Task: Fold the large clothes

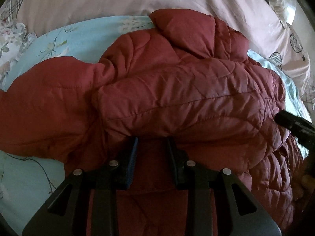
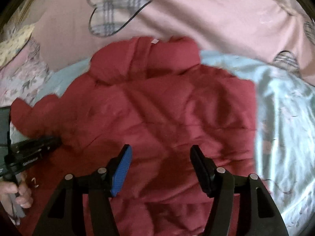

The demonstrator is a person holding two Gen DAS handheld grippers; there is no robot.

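A dark red quilted jacket lies bunched on the bed, with one padded part folded across its middle. My left gripper sits at the jacket's near edge. Its jaws stand a little apart, their tips tucked under the puffed fold, and the pads press on no cloth. In the right wrist view the jacket fills the centre. My right gripper hovers open above it with nothing between its blue and black pads. The left gripper shows at that view's left edge, held by a hand. The right gripper's black tip touches the jacket's right side.
The jacket rests on a light blue floral sheet. A pink duvet with plaid heart prints lies along the far side. Rumpled blue sheet spreads right of the jacket. A floral pillow sits at the far left.
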